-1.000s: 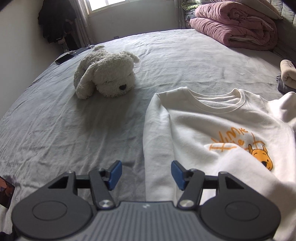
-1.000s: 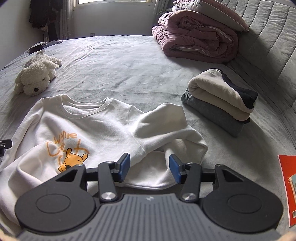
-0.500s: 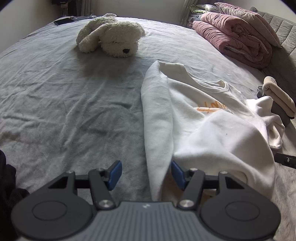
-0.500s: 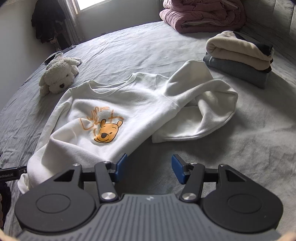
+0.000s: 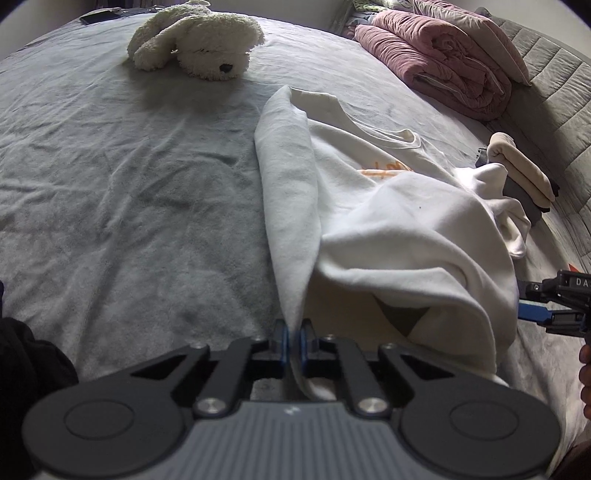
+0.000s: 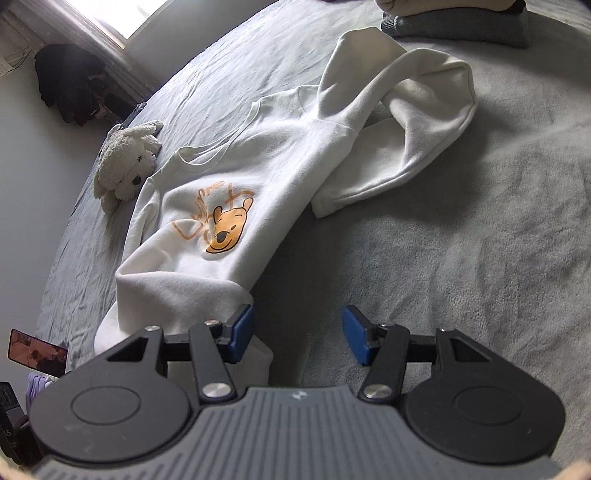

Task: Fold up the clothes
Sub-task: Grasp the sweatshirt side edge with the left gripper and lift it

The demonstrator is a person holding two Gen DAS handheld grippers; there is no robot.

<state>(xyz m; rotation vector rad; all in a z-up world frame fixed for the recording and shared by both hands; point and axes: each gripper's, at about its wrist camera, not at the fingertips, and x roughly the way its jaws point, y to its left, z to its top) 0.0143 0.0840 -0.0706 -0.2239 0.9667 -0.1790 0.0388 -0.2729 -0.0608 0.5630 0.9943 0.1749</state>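
Left wrist view: left tongs (image 5: 291, 341) are pinching sweatshirt (image 5: 388, 206) hem at near edge of bed (image 5: 129, 184), w/ right tongs (image 6: 298, 334) hanging spread beside hem.

The sweatshirt (image 5: 388, 221) hem vanished behind the left hand-held gripper (image 5: 291, 341). Its orange print (image 5: 384, 170) was mostly covered by a fold. Far ahead of the right hand-held gripper (image 6: 298, 334), the folded stack (image 6: 454, 22) was cut off by the top edge.
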